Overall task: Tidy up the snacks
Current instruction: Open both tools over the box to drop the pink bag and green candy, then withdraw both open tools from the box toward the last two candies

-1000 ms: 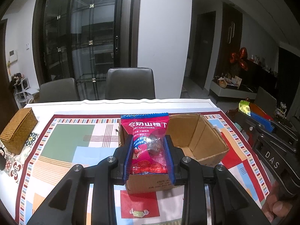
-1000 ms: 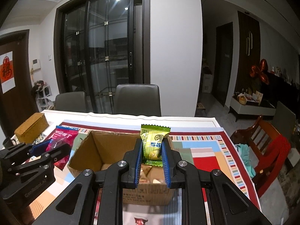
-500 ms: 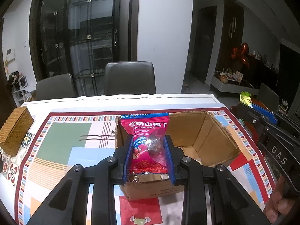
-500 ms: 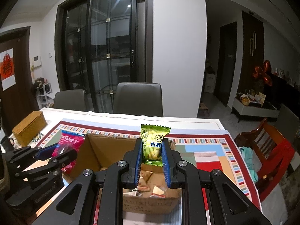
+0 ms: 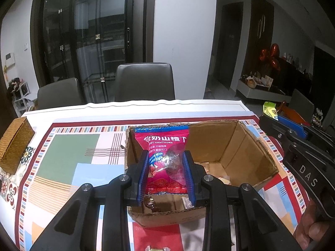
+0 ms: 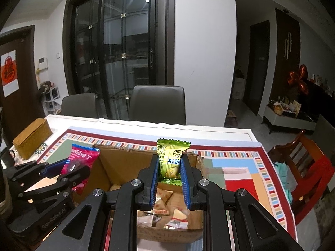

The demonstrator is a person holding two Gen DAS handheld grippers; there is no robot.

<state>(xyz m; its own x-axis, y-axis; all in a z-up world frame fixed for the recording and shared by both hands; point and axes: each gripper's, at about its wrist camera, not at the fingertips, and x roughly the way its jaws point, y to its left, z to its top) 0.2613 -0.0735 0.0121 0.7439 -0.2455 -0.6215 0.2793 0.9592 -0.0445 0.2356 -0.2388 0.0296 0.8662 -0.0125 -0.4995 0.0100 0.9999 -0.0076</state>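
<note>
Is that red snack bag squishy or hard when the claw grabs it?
Probably soft: the red snack bag looks crinkled where the left gripper pinches it. It stands upright unsupported, so it's likely light. The shiny film may be slippery.

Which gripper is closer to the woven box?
Left. The left hand-held gripper is over the cardboard box's side facing the woven box; the right hand-held gripper is farther away.
</note>
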